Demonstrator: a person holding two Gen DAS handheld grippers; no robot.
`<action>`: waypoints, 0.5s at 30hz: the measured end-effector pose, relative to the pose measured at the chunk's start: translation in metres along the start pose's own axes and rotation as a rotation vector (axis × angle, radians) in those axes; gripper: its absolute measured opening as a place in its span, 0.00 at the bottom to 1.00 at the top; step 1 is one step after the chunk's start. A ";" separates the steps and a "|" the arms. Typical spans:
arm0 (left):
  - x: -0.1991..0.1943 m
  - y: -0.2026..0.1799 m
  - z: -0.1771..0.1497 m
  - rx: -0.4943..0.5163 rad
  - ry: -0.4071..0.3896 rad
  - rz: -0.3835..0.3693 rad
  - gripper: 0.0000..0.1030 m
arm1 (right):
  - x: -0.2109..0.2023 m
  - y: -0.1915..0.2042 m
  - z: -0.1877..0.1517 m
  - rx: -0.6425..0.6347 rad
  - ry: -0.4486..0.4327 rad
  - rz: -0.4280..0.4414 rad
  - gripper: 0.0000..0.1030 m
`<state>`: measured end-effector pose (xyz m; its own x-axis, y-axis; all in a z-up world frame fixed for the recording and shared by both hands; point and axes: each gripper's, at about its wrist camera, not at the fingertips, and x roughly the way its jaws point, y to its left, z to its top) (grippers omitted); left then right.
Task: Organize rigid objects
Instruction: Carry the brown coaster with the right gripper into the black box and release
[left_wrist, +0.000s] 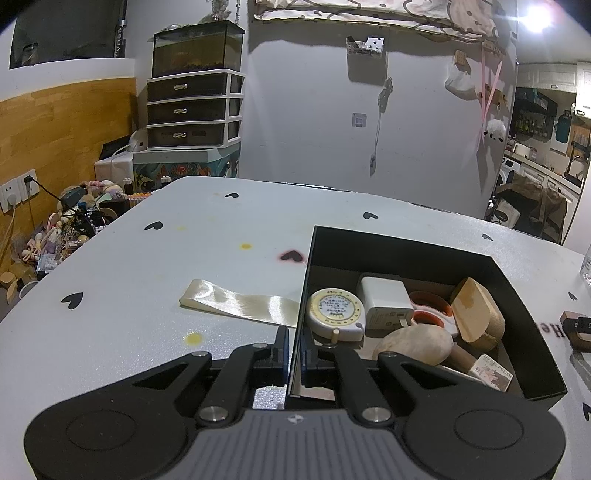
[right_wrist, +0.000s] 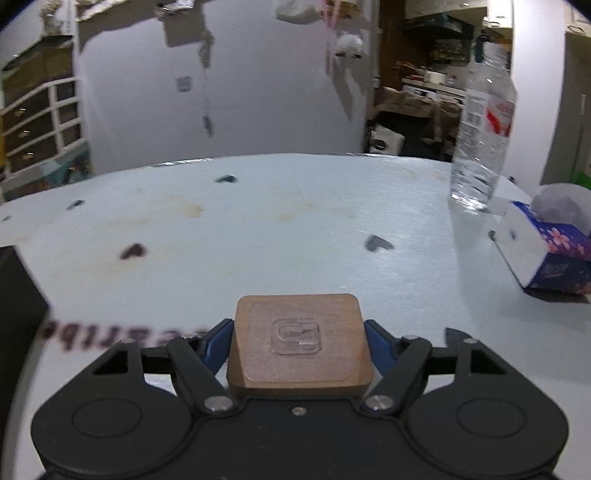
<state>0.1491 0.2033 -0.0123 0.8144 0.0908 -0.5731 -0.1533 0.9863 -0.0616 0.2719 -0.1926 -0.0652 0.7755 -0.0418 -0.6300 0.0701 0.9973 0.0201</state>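
Observation:
A black box sits on the white table. It holds a round tape measure, a white charger, an orange-and-white tape holder, a wooden block, a wooden mushroom-shaped piece and a small carton. My left gripper is shut on the box's left wall. My right gripper is shut on a flat brown wooden block and holds it above the table. The box's corner shows at the left edge of the right wrist view.
A cream ribbon lies on the table left of the box. A water bottle and a blue tissue box stand at the right. The right gripper with its block shows in the left wrist view. Clutter and drawers lie beyond the table.

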 end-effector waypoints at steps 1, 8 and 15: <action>0.000 0.000 0.000 0.000 0.000 0.000 0.06 | -0.005 0.004 0.001 -0.006 -0.009 0.018 0.73; 0.000 0.000 0.000 0.000 0.000 0.000 0.06 | -0.050 0.040 0.024 -0.065 -0.104 0.231 0.73; 0.002 0.001 -0.001 -0.004 0.000 -0.006 0.05 | -0.077 0.105 0.046 -0.347 -0.180 0.511 0.73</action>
<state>0.1502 0.2041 -0.0139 0.8154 0.0847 -0.5727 -0.1503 0.9863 -0.0680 0.2485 -0.0871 0.0210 0.7528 0.4644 -0.4665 -0.5196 0.8543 0.0120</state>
